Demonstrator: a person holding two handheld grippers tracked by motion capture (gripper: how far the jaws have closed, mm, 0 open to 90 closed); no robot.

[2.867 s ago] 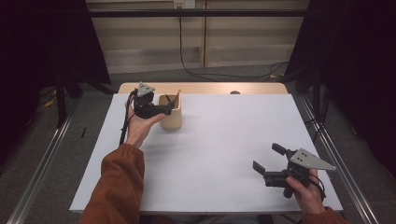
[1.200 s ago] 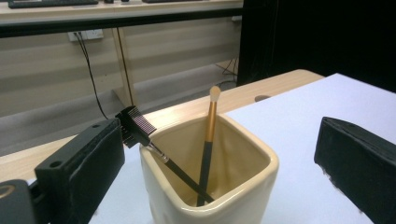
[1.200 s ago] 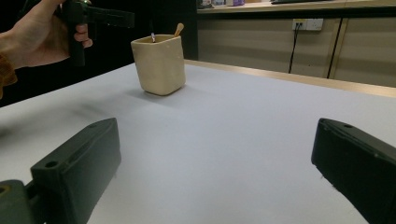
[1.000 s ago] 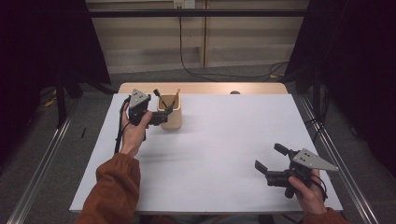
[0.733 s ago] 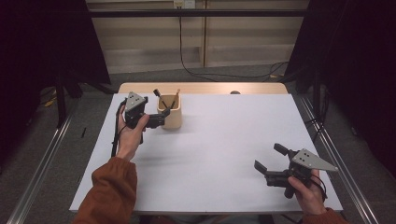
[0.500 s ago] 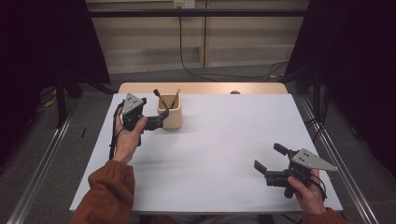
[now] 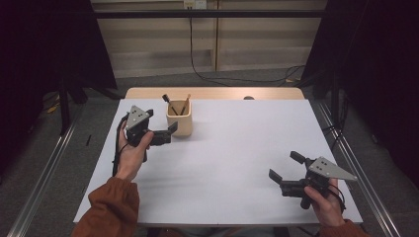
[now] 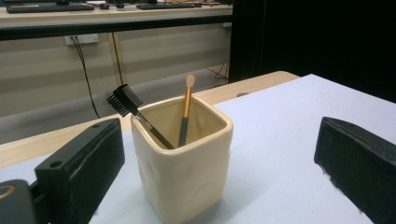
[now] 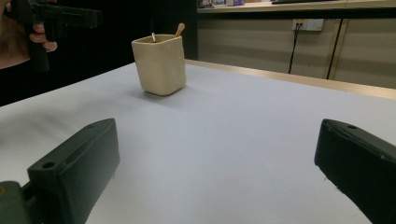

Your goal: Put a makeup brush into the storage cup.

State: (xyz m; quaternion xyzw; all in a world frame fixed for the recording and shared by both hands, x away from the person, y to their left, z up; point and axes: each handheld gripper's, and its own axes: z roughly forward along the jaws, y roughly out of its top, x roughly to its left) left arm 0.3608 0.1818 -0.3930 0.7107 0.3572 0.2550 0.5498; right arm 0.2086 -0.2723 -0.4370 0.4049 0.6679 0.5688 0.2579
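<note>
A cream square cup [image 7: 179,123] stands on the white table cover [image 7: 232,143] at the far left. Two brushes stand in it: a black comb-headed brush [image 8: 125,99] and a gold-handled brush [image 8: 187,109]. My left gripper [image 7: 162,123] hovers just left of the cup, open, with nothing between its jaws; in the left gripper view the cup [image 8: 187,163] sits a little beyond them. My right gripper [image 7: 285,166] rests near the front right corner, open and holding nothing, pointing across the table toward the cup [image 9: 161,65].
A bare wooden strip [image 7: 212,93] runs along the table's far edge, with a small dark spot [image 7: 248,98] on it. Metal rails [image 7: 360,168] flank both sides of the table. A cable [image 7: 197,59] hangs down the back wall.
My left gripper has drawn back from the cup, moving left and toward the person. The right gripper has stayed where it was.
</note>
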